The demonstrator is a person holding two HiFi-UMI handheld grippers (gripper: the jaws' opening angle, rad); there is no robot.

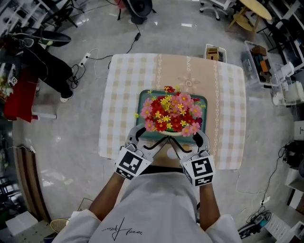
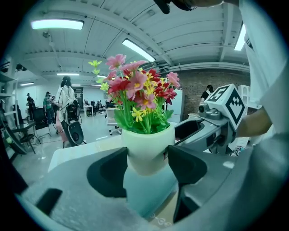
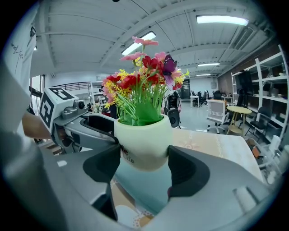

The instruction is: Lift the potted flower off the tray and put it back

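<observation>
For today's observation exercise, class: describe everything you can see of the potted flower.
The potted flower is a dense bunch of red, pink and yellow blooms on green stems, upright in a round, smooth cream pot with printed lettering. The left hand-held gripper and right hand-held gripper each clamp the pot's sides, over the teal tray.

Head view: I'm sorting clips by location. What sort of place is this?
Likely an open-plan lab or workshop: office chairs, storage shelving, ceiling strip lights and a trailing power strip.
</observation>
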